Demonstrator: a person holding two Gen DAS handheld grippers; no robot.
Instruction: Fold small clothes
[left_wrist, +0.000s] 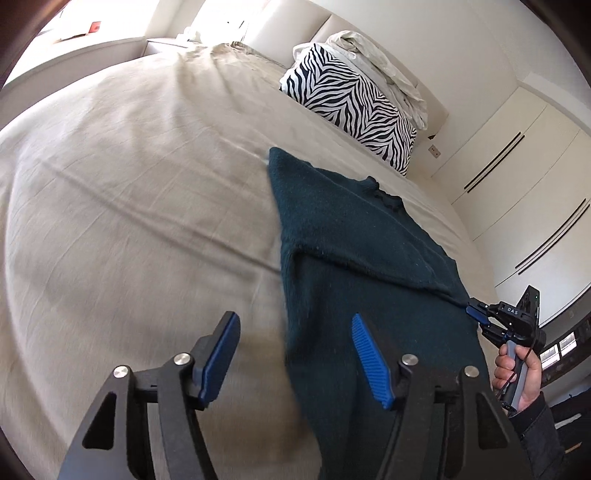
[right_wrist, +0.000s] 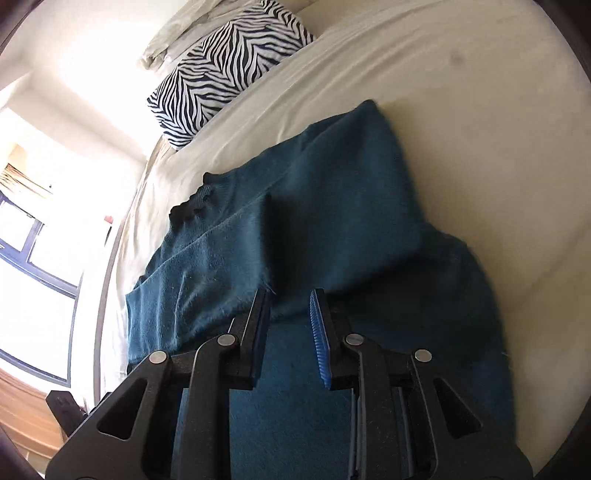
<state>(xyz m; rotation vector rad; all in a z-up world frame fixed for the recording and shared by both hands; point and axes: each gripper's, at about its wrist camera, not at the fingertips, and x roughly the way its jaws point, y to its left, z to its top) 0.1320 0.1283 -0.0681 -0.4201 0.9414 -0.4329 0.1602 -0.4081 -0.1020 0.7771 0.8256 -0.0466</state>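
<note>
Dark teal knitted sweater (left_wrist: 354, 236) is lying partly folded on beige bed (left_wrist: 129, 184). Left gripper (left_wrist: 295, 354) is hovering, fingers wide, holding nothing; right gripper (left_wrist: 480, 314) fingers narrow, pinching sweater's edge. Advice: keeping edges aligned, smoothing fold flat.

**Teal sweater on the bed**

A dark teal sweater (right_wrist: 332, 206) lies on the beige bed (right_wrist: 461, 92), one sleeve folded across its body. The right hand-held gripper (right_wrist: 290, 314) hangs over its lower part, jaws narrowly parted. A zebra-striped pillow (right_wrist: 225, 70) sits beyond.
</note>
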